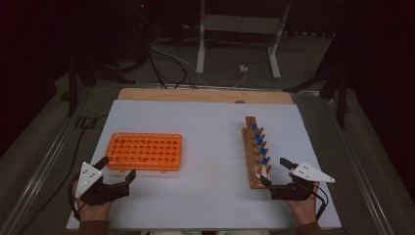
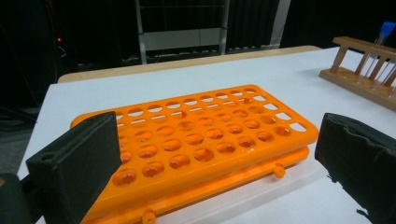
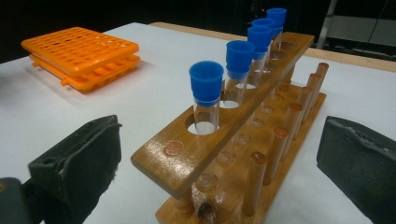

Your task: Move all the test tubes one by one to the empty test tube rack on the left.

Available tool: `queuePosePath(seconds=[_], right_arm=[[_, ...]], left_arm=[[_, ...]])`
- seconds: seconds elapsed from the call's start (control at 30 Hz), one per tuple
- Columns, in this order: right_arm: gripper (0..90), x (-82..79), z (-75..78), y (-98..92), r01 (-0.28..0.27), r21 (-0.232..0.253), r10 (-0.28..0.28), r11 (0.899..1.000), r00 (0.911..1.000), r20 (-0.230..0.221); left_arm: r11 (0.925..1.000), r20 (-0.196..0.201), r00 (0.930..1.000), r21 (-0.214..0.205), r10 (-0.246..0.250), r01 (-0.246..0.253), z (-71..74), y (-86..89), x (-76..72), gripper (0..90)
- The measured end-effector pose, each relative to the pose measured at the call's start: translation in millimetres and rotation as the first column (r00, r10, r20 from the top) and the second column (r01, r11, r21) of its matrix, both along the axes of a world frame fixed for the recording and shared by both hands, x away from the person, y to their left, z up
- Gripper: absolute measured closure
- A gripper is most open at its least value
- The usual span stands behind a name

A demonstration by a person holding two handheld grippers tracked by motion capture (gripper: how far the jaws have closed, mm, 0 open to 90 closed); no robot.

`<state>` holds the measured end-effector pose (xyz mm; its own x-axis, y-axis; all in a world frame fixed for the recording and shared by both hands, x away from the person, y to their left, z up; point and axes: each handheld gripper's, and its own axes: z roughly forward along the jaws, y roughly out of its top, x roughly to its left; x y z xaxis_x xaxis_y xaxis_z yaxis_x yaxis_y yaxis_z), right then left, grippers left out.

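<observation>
Setup: orange rack (image 1: 145, 151) lay flat on the white bench (image 1: 210, 137), left of centre; wooden rack (image 1: 255, 152) stood well apart to the right, long side running away from the person.
Tubes: five blue-capped tubes (image 3: 206, 95) stood upright in the wooden rack's top bar, one per hole; the holes of the orange rack looked empty.
Left gripper: left gripper (image 1: 116, 172) hovered just beside the orange rack's near edge, jaws spread wide, nothing between them.
Right gripper: right gripper (image 1: 274, 172) sat at the near end of the wooden rack, jaws spread wide with that end between them, pads clear of the wood.
Step in hand (judged): reach for the nearest tube, likely for transfer to the orange rack.
Method note: raise the right gripper to just under the cap, centre the glass between the pads, close gently, lift straight up so the tube clears its hole without tipping the rack.
Risk: glass could slip or the light wooden rack could shift; left gripper could steady the orange rack.
</observation>
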<state>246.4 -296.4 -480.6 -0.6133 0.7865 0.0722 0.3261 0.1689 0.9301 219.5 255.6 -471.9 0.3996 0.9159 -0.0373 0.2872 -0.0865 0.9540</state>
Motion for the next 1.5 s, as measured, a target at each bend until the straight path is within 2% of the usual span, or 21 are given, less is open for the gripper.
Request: queuePosePath(seconds=[0.03,0.47,0.6,0.73,0.8,0.97,1.03,1.1,1.13,1.17,1.27,1.3,1.33,1.5], right_arm=[[0.0,0.1,-0.2,-0.1,0.002,0.0,-0.002,1.0,1.0,0.001],[0.0,-2.1,4.2,-3.0,0.015,0.025,-0.015,1.0,0.9998,0.012],[0.0,-1.5,13.0,-1.4,0.0,0.039,-0.001,0.999,0.9996,0.028],[0.0,-1.1,16.0,1.5,-0.025,0.022,0.024,0.999,0.9994,0.026],[0.1,-0.9,17.8,5.7,-0.038,-0.01,0.038,0.999,0.9993,0.001],[17.1,-0.4,19.4,13.5,-0.06,-0.047,0.06,0.997,0.9982,0.002],[26.2,2.4,18.7,16.1,-0.04,-0.063,0.04,0.997,0.9992,-0.003],[31.8,6.4,16.7,17.2,-0.016,-0.073,0.015,0.997,0.9998,-0.013],[31.8,6.4,16.7,17.2,-0.016,-0.073,0.015,0.997,0.9998,-0.013],[43.3,10.0,14.9,16.5,-0.049,-0.053,0.047,0.997,0.9983,-0.033],[56.6,11.6,12.5,18.2,-0.062,-0.072,0.059,0.995,0.9977,-0.033],[56.6,11.6,12.5,18.2,-0.062,-0.072,0.059,0.995,0.9977,-0.033],[64.1,12.6,11.6,18.6,-0.065,-0.082,0.063,0.995,0.9975,-0.031],[75.3,13.4,9.9,19.2,-0.057,-0.104,0.054,0.993,0.9982,-0.024]], left_arm=[[0.9997,-0.013,0.9999,-0.023,-0.005,0.005,0.7,1.2,-0.2,1.1],[0.9988,-0.022,0.9997,-0.047,0.011,-0.013,0.9,2.1,0.2,1.1],[0.9984,-0.026,0.9993,-0.048,0.028,-0.029,-0.1,2.8,-0.4,1.1],[0.9978,-0.027,0.999,-0.055,0.035,-0.036,-0.7,3.8,-0.4,1.1],[0.9973,-0.03,0.9989,-0.063,0.037,-0.039,-1.1,4.3,-0.2,1.2],[0.9977,-0.033,0.9989,-0.058,0.034,-0.036,-1.7,3.3,0.3,1.2],[0.9977,-0.034,0.9989,-0.058,0.032,-0.034,-2.0,2.8,0.5,1.2],[0.998,-0.038,0.9989,-0.055,0.029,-0.031,-2.4,1.6,0.7,1.2],[0.9982,-0.038,0.9989,-0.053,0.025,-0.027,-2.4,1.1,0.8,1.2],[0.9985,-0.037,0.9991,-0.05,0.021,-0.023,-2.4,0.2,1.3,1.2],[0.9986,-0.037,0.9991,-0.048,0.02,-0.021,-2.6,-0.2,1.7,1.1],[0.9986,-0.037,0.9991,-0.048,0.02,-0.021,-2.6,-0.2,1.7,1.2],[0.9985,-0.038,0.9991,-0.05,0.019,-0.02,-2.8,-0.3,1.7,1.1],[0.9989,-0.043,0.999,-0.045,0.01,-0.012,-3.1,-1.2,1.9,1.2]])
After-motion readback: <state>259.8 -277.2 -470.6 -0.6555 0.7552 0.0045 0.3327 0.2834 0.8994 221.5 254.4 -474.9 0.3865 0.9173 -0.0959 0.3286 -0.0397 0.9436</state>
